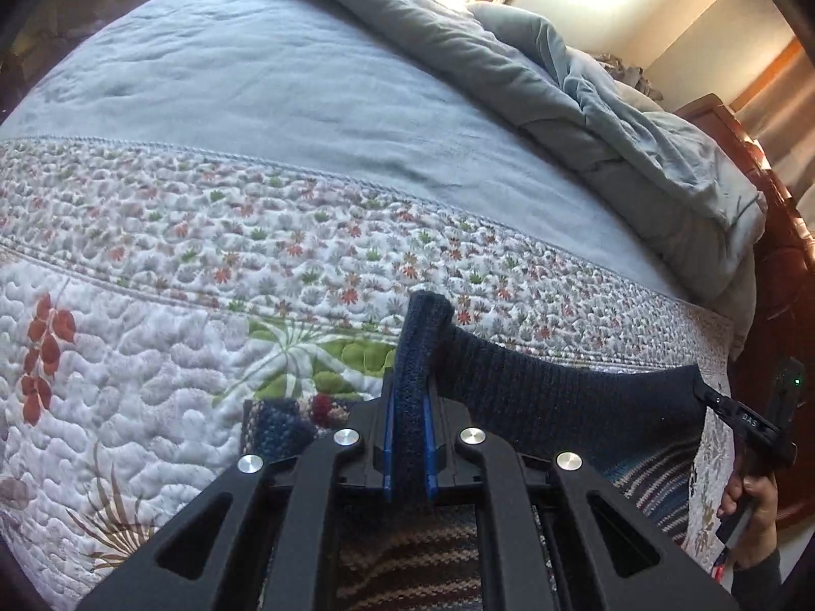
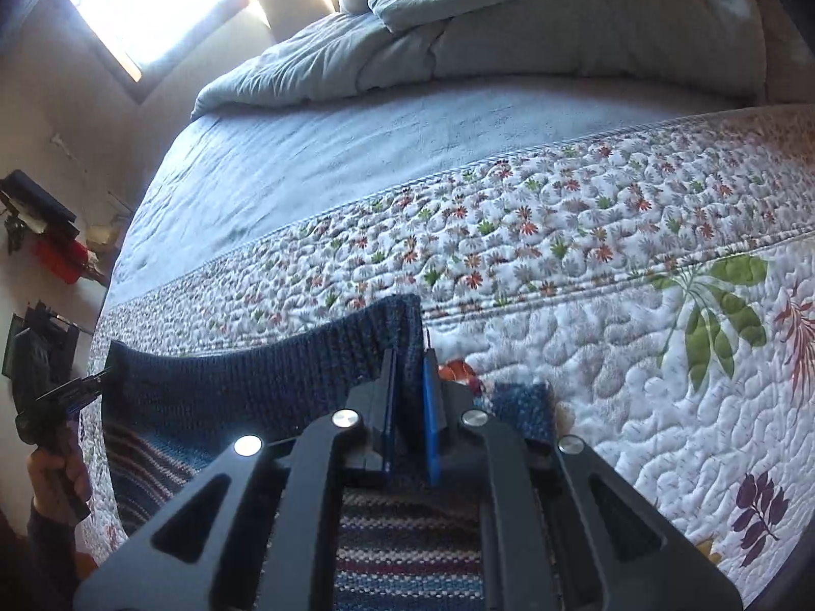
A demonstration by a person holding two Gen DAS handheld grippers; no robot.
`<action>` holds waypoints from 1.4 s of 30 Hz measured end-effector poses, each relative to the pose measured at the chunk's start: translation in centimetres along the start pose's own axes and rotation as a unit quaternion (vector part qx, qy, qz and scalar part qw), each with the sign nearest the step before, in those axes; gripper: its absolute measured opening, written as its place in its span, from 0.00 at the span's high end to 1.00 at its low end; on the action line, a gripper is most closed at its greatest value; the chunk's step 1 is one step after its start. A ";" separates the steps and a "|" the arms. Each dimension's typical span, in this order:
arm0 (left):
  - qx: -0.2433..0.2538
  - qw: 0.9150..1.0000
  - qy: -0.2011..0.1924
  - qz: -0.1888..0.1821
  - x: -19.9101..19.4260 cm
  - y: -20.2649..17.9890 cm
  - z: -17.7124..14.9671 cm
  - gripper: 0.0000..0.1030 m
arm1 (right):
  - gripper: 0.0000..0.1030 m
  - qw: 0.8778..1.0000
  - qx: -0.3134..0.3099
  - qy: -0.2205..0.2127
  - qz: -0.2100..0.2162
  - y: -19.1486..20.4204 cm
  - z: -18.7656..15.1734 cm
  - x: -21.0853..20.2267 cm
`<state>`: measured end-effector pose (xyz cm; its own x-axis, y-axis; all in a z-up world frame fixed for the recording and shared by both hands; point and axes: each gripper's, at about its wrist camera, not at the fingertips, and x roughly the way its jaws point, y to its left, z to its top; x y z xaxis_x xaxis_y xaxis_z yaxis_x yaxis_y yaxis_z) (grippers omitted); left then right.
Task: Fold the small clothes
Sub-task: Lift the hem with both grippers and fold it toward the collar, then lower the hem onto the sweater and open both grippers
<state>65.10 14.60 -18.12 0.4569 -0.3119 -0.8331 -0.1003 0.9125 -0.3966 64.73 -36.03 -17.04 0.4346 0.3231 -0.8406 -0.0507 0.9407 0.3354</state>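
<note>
A small navy knit sweater (image 1: 560,387) with striped body hangs stretched between my two grippers above the floral quilt (image 1: 153,356). My left gripper (image 1: 410,392) is shut on one corner of its ribbed navy hem. My right gripper (image 2: 410,382) is shut on the other corner of the sweater (image 2: 244,382). The right gripper also shows in the left wrist view (image 1: 713,402) at the far end of the hem, and the left gripper shows in the right wrist view (image 2: 99,379). The striped part (image 2: 407,545) hangs below the jaws.
The bed has a blue-grey sheet (image 1: 280,102) beyond the quilt and a bunched grey duvet (image 1: 586,102) at its head. A wooden bed frame (image 1: 779,254) runs along the right. A wall with cluttered items (image 2: 51,234) lies left in the right wrist view.
</note>
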 end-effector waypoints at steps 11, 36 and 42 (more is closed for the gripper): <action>-0.038 0.995 0.072 0.049 7.3 2.4 -1.5 0.92 | 0.92 0.995 0.017 0.075 -0.061 -1.4 -0.7 6.8; -0.060 0.998 0.004 -0.015 3.2 3.9 -1.1 0.72 | 0.59 0.998 0.054 -0.009 -0.010 -3.3 -1.3 3.7; 0.029 0.995 -0.018 -0.090 -2.7 1.5 -6.8 0.53 | 0.64 0.997 0.040 -0.020 0.057 -3.8 -7.4 -2.3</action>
<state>57.70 14.97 -19.07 0.4940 -0.4624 -0.7363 0.0360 0.8570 -0.5141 57.26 -39.57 -19.48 0.4651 0.4219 -0.7782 -0.0299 0.8861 0.4626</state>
